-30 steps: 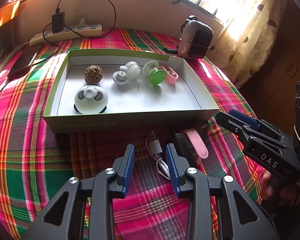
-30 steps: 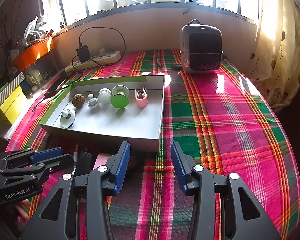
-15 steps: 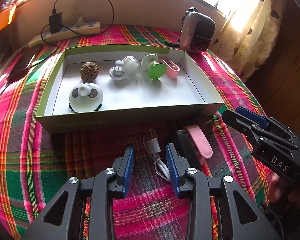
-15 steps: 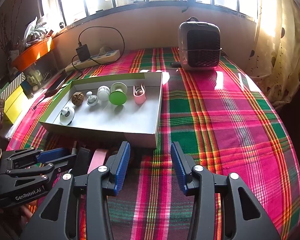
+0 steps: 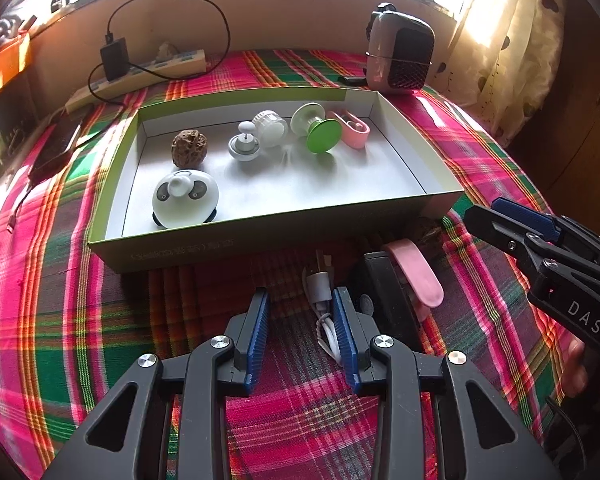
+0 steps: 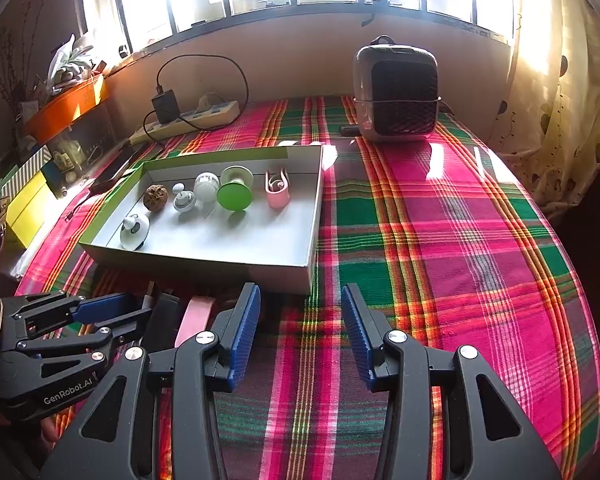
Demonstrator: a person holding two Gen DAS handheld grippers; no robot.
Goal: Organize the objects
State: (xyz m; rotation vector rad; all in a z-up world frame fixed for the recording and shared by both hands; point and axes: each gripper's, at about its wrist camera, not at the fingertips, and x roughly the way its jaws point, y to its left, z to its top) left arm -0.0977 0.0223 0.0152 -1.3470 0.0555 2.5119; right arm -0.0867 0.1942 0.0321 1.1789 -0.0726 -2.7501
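Both grippers low over plaid cloth (image 6: 440, 216), in front of box (image 5: 260, 236); left gripper (image 5: 300, 300) parted, nothing gripped, white cable (image 5: 320, 284) lying between its fingers, close against the right one; right gripper (image 6: 300, 300) parted wide over bare cloth, nothing gripped. In box: panda (image 5: 185, 199), walnut (image 5: 189, 148), white knob (image 5: 244, 145), green cup (image 5: 318, 133), pink clip (image 5: 350, 130). Outside, just beside front wall: black block (image 5: 384, 292), pink strip (image 5: 416, 272). Heater (image 6: 396, 92) well behind.
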